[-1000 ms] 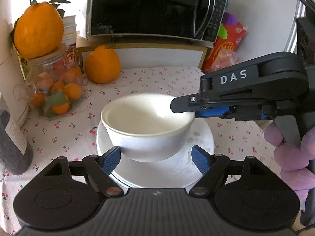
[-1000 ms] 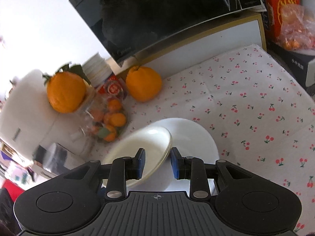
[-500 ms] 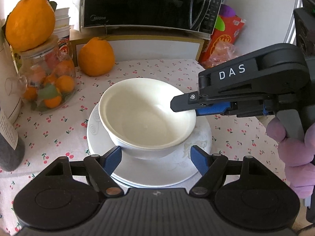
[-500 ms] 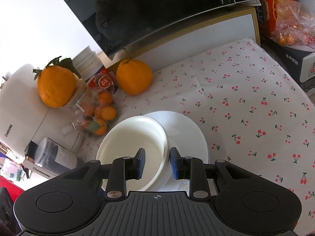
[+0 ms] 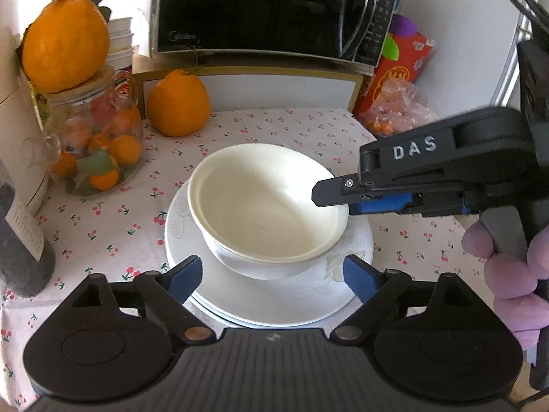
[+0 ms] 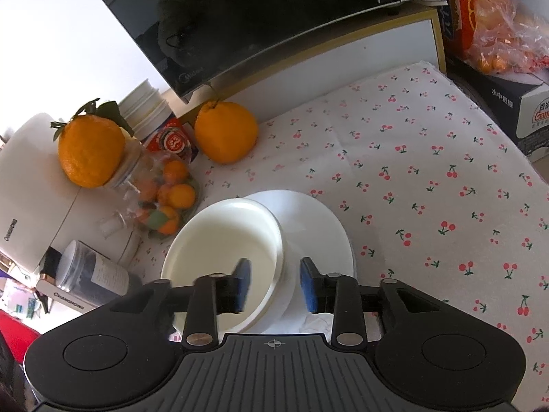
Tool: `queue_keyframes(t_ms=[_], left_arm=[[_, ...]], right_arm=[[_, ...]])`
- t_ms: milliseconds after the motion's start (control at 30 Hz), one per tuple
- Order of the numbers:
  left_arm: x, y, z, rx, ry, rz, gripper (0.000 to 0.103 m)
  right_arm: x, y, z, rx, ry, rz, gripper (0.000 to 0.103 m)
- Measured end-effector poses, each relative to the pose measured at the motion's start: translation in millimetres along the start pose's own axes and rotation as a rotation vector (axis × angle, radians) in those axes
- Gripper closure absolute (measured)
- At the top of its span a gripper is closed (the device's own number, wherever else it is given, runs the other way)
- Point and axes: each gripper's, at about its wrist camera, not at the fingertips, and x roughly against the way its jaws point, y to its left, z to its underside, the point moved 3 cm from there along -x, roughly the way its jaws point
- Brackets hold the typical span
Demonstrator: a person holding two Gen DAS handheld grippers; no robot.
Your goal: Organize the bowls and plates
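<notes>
A white bowl (image 5: 267,206) rests on a stack of white plates (image 5: 212,295) in the middle of the cherry-print tablecloth. My left gripper (image 5: 272,276) is open and empty, its blue pads wide apart just in front of the stack. My right gripper (image 6: 274,283) is open, its jaws straddling the bowl's right rim (image 6: 279,240) without gripping it; the left pad is inside the bowl, the right pad outside above the plates (image 6: 319,219). The right gripper also shows in the left wrist view (image 5: 343,199) at the bowl's right rim.
A glass jar of small oranges (image 5: 96,147) with a big orange on its lid stands at the left, a dark bottle (image 5: 20,240) nearer. Another orange (image 5: 178,103) sits at the back below the microwave (image 5: 267,10). Snack bags (image 5: 398,103) lie at the back right.
The bowl was carried tilted and lowered onto the plate stack. My right gripper, which pinched its rim, has opened and let it go. The left gripper stayed open.
</notes>
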Motion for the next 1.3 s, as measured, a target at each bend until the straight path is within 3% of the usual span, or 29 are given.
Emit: queue_keyframes(t_ms=[333, 867, 967, 1300], left_arm=[[19.5, -1.3, 1.1, 0.036, -0.009, -0.018, 0.007], [54.8, 11.3, 22.2, 0.197, 0.087, -0.15, 0.001], [60.5, 12.8, 29.2, 0.212, 0.101, -0.188, 0.001], [68.6, 6.5, 44.8, 0.222, 0.124, -0.297, 0.0]], right_arm=[[30.4, -7.4, 1.9, 0.024, -0.045, -0.006, 0.04], [74.7, -15.3, 31.2, 0.11, -0.038, 0.101, 0.024], [78.8, -13.8, 42.2, 0.137, -0.025, 0.119, 0.017], [82.4, -15.0, 67.3, 0.169, -0.007, 0.189, 0.012]])
